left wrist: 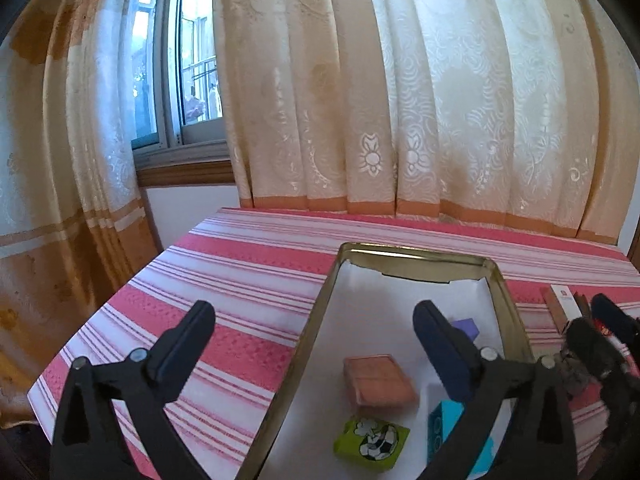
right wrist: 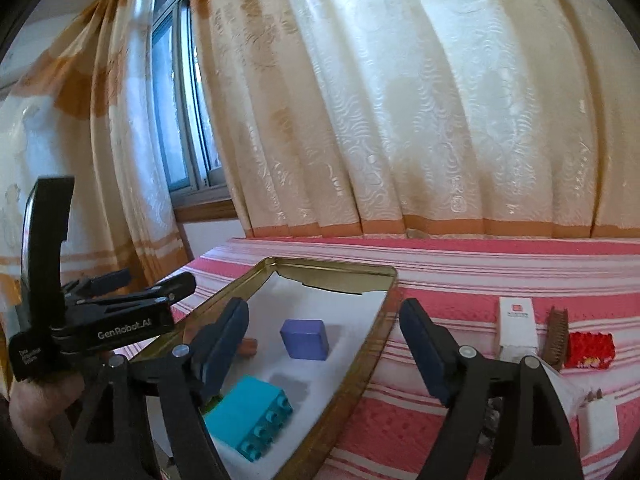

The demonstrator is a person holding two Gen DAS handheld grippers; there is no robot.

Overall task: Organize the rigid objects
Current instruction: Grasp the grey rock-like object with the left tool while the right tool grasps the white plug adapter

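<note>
A gold tin tray point(left wrist: 420, 255) lined with white paper lies on the pink striped cloth. In it are a salmon flat block point(left wrist: 378, 384), a green cube with a football print point(left wrist: 372, 442), a cyan studded brick point(left wrist: 442, 428) and a purple cube point(left wrist: 467, 326). My left gripper point(left wrist: 314, 312) hangs open over the tray's left rim, with nothing between its fingers. The right wrist view shows the tray point(right wrist: 332, 267), purple cube point(right wrist: 304, 338) and cyan brick point(right wrist: 250, 420). My right gripper point(right wrist: 326, 308) stands open above the tray's right side, holding nothing.
Right of the tray lie a white carton point(right wrist: 516, 328), a brown comb point(right wrist: 557, 330), a red item point(right wrist: 590, 350) and a white piece point(right wrist: 598, 420). Curtains and a window stand behind the table. A hand point(right wrist: 32, 412) holds the left gripper's handle.
</note>
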